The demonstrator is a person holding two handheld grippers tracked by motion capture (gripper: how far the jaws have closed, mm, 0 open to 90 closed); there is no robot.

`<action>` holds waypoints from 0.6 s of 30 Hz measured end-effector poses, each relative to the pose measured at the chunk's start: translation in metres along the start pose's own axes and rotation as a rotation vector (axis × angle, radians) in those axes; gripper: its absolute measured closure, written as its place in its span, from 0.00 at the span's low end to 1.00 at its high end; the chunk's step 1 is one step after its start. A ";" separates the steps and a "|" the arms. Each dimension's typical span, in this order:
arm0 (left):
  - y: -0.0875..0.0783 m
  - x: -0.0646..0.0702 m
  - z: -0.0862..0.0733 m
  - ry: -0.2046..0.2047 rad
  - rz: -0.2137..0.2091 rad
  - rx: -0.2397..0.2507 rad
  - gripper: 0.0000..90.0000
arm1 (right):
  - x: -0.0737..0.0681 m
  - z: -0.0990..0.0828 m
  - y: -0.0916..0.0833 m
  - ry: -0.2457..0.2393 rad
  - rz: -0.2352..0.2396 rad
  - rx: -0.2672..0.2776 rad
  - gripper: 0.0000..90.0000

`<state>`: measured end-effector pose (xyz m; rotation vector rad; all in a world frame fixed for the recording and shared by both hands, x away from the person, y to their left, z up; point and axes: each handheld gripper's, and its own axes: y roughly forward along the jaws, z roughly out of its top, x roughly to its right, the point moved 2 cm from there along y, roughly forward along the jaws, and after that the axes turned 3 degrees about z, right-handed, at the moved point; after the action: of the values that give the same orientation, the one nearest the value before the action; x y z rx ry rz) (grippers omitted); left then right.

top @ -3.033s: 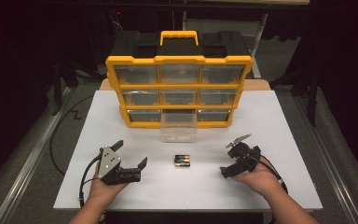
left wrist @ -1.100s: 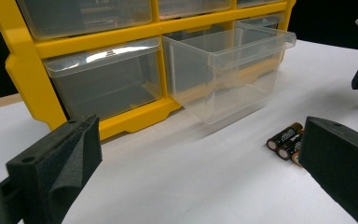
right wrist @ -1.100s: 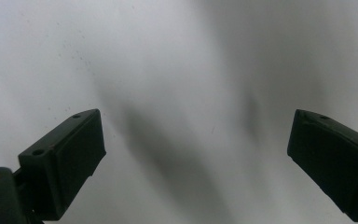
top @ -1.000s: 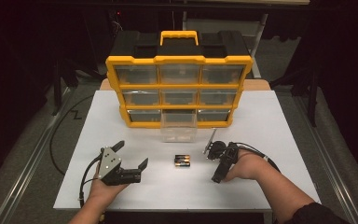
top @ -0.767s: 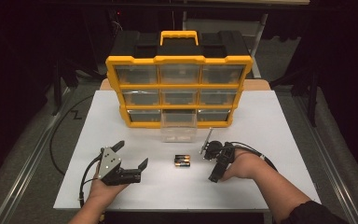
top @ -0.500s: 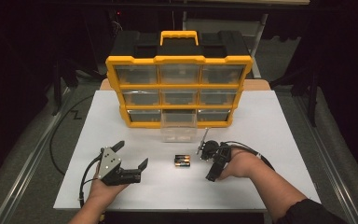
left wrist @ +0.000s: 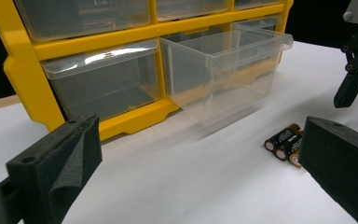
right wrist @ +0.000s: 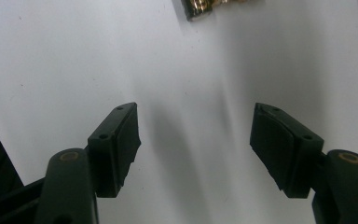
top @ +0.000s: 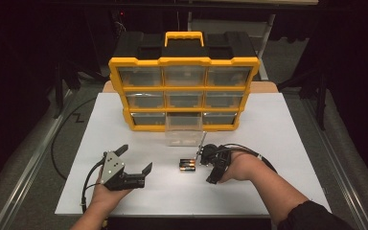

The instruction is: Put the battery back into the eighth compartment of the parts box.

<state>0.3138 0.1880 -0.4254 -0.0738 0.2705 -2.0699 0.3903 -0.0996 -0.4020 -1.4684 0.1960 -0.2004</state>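
Observation:
Three batteries [top: 188, 166] lie side by side on the white table top [top: 278, 139], in front of a clear drawer [top: 183, 132] pulled out of the bottom row of a yellow organizer [top: 184, 86]. My right gripper [top: 206, 167] is just right of the batteries, tilted down at the table. In the right gripper view its jaws [right wrist: 196, 121] stand apart over bare table, having just been closing, with the batteries [right wrist: 200, 7] at the top edge. My left gripper [top: 135, 159] rests open at the front left. Between its jaws [left wrist: 198, 140] I see the drawer [left wrist: 223, 70] and batteries [left wrist: 284, 140].
The organizer has a black top with a yellow handle [top: 184, 37] and several shut clear drawers. A black cable [top: 67, 139] trails off the table's left side. The right gripper [left wrist: 354, 84] shows at the right edge of the left gripper view.
The right hand has moved left from the table's right side to just beside the batteries. The left hand and gripper have stayed put.

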 end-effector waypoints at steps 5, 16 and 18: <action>0.000 0.000 0.000 0.002 -0.002 -0.001 0.00 | -0.004 0.006 -0.001 -0.048 0.004 0.016 0.44; -0.001 0.000 0.001 0.002 -0.007 0.003 0.00 | -0.013 0.023 0.000 -0.125 -0.005 0.017 0.57; -0.001 -0.001 0.001 0.002 -0.007 0.003 0.00 | -0.015 0.027 -0.001 -0.134 -0.005 0.017 0.59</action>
<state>0.3133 0.1889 -0.4247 -0.0713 0.2686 -2.0771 0.3829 -0.0700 -0.3988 -1.4602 0.0814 -0.1071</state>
